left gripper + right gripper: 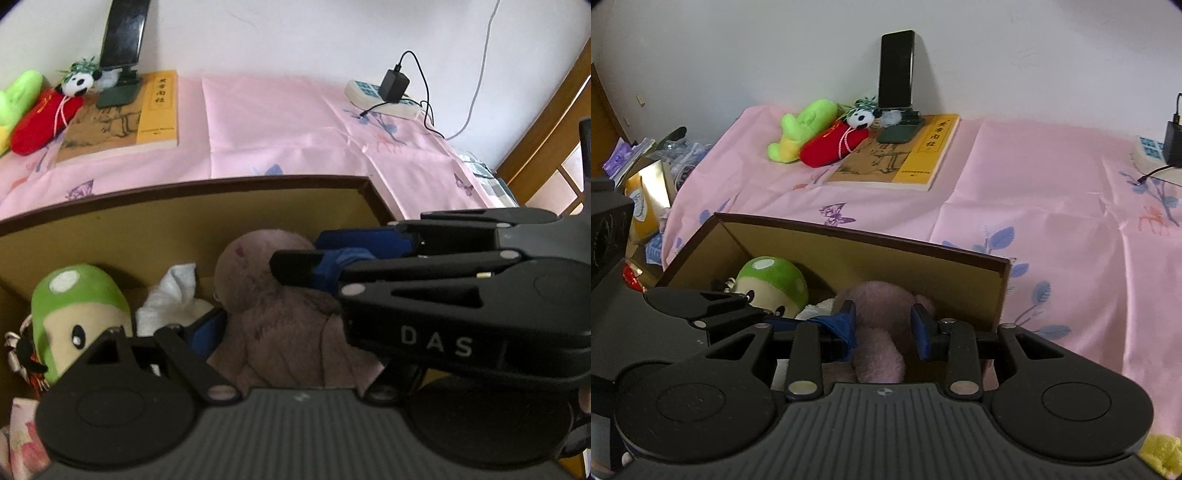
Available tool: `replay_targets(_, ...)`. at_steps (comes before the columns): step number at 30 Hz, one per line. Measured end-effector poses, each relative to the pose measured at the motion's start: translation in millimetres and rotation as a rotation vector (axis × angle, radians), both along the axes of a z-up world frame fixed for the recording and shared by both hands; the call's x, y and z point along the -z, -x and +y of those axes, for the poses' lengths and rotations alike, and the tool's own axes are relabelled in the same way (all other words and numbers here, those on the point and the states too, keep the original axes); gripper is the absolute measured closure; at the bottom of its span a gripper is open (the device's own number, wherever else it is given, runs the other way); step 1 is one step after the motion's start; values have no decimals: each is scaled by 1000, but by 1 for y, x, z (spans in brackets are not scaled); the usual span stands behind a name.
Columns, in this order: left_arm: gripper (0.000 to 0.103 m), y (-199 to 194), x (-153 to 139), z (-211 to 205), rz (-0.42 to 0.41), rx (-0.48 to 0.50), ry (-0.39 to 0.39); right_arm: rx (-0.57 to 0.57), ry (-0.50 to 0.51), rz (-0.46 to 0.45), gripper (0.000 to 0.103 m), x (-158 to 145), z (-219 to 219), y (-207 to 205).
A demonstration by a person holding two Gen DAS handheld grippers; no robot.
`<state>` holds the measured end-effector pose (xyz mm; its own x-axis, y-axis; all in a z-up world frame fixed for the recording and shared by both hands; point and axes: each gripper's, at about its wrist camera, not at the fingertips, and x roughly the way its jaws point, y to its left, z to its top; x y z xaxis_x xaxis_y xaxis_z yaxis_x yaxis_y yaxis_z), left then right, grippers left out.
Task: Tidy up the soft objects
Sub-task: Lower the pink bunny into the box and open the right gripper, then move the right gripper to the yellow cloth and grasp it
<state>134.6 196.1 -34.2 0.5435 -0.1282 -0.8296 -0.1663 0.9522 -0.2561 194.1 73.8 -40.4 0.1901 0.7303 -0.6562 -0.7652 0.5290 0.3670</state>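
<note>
Both grippers are down in the cardboard box (925, 258), where the pink plush (879, 325) lies beside the green mushroom plush (774, 278). The right gripper (882, 326) has the pink plush between its blue pads, jaws narrowly apart; whether they press it is unclear. The left gripper (255, 295) stands wide open around that plush, while a red plush (831, 146) waits beyond the box by the book (905, 155).

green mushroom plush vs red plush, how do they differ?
The mushroom plush sits inside the cardboard box; the red plush lies out on the pink cloth by the book. The mushroom is green with white spots and a face; the red one is plain, with a cord. Both are soft toys, ungripped.
</note>
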Motion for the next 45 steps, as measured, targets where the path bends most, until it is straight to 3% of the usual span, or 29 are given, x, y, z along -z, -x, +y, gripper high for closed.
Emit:
replay_targets(5,29,-4,5,6,33,-18,89,37,-23,18,87,-3,-7,-4)
replay_targets(7,29,-6,8,8,55,-33,89,43,-28,18,87,-6,-10,-2)
replay_targets(16,28,-2,-8,15,0,-48,82,99,-97,62,87,-18,-27,-2)
replay_targets(22,28,13,-15,19,9,-74,17,145,-106,90,87,-25,-40,1)
replay_targets(33,28,40,-38,-5,-27,-71,-226,266,-57,144,87,-21,-58,16)
replay_targets(40,28,47,-49,-15,-24,-105,-298,304,-51,164,87,-19,-66,26)
replay_targets(45,28,54,-57,-23,-21,-156,-338,266,-91,211,87,-19,-74,27)
